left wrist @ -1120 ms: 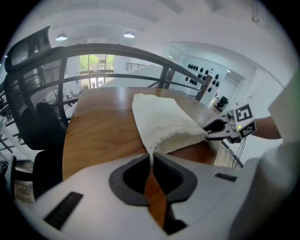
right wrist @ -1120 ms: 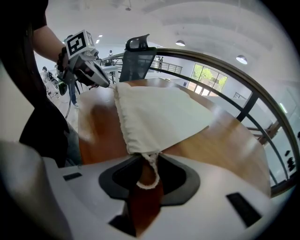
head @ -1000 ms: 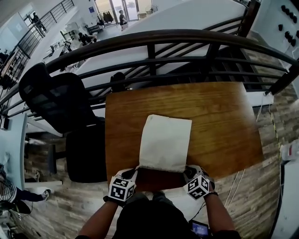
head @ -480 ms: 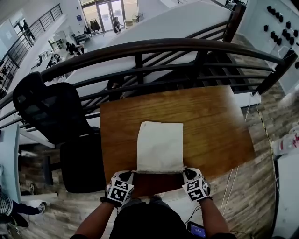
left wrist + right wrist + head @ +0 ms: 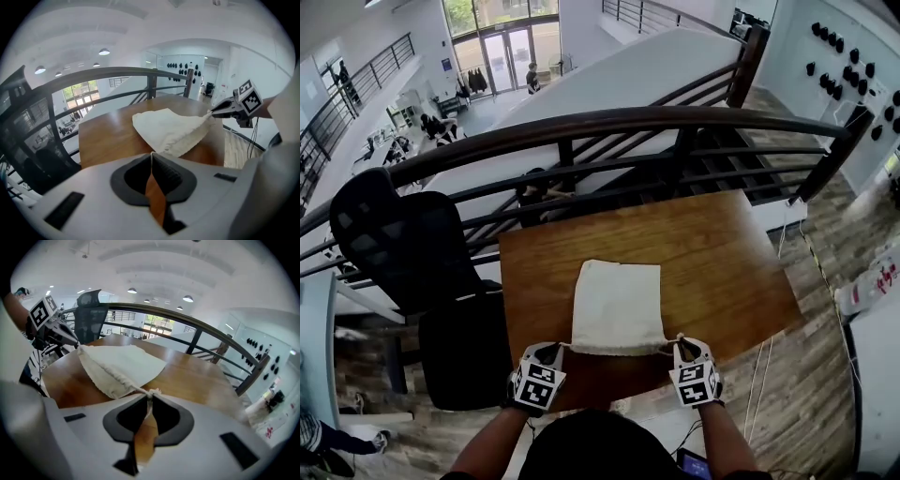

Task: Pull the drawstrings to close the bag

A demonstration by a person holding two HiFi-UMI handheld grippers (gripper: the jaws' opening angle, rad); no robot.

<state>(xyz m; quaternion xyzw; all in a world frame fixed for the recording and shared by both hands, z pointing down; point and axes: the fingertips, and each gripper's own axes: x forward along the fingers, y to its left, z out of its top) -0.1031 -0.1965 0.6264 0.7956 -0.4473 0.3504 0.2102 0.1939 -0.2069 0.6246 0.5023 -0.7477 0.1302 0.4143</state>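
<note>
Since a second earlier both grippers came up, bag mouth lifted taut. Cloth drawstring bag [image 5: 619, 305] lay mid-table [image 5: 727, 253], mouth along the table's near edge. Left gripper [image 5: 555, 348] clenched on left drawstring [image 5: 151, 153]. Right gripper [image 5: 679, 340], jaws just closing, pinched right drawstring knot [image 5: 151, 393]. Pull was outward, along the mouth.

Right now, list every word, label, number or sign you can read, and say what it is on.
No text here can be read.
Blue sign by the glass doors: too small to read.
Red print on the white object at the right edge: blurred.
Left gripper and right gripper: square marker patterns, no letters.
Bag and drawstrings: plain, no print.
</note>
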